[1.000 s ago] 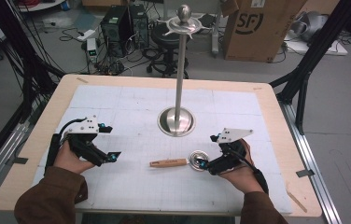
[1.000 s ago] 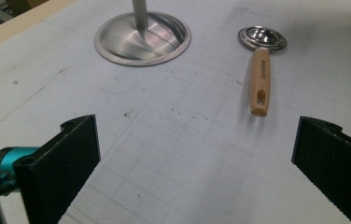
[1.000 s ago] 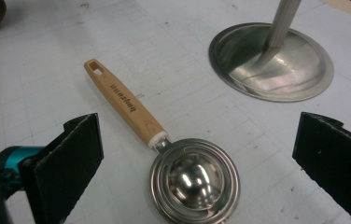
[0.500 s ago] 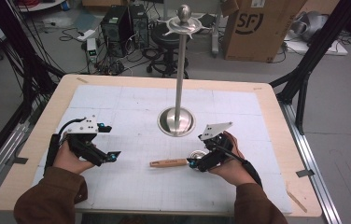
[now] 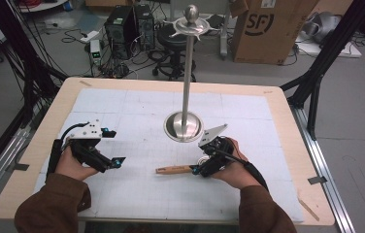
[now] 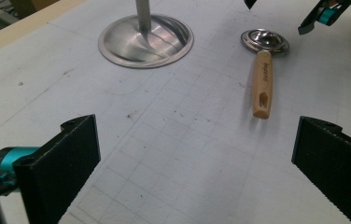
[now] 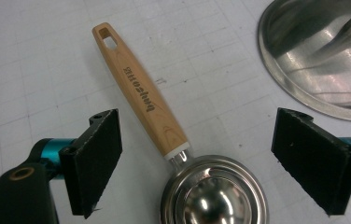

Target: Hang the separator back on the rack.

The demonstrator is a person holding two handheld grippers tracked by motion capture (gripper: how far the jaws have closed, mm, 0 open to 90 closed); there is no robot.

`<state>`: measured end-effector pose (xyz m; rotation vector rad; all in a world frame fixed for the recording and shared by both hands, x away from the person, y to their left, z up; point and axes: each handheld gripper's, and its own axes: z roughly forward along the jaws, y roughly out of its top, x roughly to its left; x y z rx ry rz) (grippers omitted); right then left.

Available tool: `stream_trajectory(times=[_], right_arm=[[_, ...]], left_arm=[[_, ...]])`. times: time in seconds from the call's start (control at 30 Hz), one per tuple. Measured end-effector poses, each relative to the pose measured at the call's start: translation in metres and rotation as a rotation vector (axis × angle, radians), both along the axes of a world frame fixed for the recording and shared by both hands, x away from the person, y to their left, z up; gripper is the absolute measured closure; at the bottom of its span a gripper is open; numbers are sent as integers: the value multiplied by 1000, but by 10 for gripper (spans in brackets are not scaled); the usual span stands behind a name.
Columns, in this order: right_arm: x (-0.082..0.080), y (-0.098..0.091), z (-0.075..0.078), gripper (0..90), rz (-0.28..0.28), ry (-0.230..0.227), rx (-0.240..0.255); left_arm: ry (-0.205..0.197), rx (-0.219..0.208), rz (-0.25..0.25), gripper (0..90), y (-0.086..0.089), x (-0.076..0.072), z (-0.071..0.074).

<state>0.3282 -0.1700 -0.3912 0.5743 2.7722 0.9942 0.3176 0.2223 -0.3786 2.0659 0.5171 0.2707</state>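
The wooden-handled measuring spoon (image 7: 141, 105) lies flat on the white gridded mat (image 5: 137, 107), just in front of the round base of the tall steel stand (image 5: 184, 127), its handle pointing toward the person's left and its steel bowl (image 7: 213, 198) toward the right hand. The right gripper (image 7: 197, 161) straddles the spoon where handle meets bowl; its jaws have just been closing, yet both pads stand clear of the spoon on either side, so nothing is gripped. As I judge it, the reach is finished and the pick-up is barely begun: the squeeze, the lift and whatever follows, likely hanging the spoon by its slotted handle end on the stand's hooked top (image 5: 191, 26), are left to do. The left gripper (image 5: 110, 145) rests well apart on the mat's left side, jaws wide and empty, pointed toward the spoon.
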Motion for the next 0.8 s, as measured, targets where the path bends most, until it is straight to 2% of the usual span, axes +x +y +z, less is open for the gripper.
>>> stream_trajectory(times=[0.23, 0.37, 0.43, 0.8], right_arm=[[1, 7, 3, 168, 20, 9, -33], [2, 12, 5, 234, 44, 27, -53], [3, 14, 4, 297, 64, 56, -69], [6, 19, -3, 312, 71, 73, -128]], left_arm=[[0, 2, -2, 16, -1, 0, 0], [1, 0, 1, 16, 0, 0, 0], [-1, 1, 0, 16, 0, 0, 0], [3, 7, -2, 16, -1, 1, -1]])
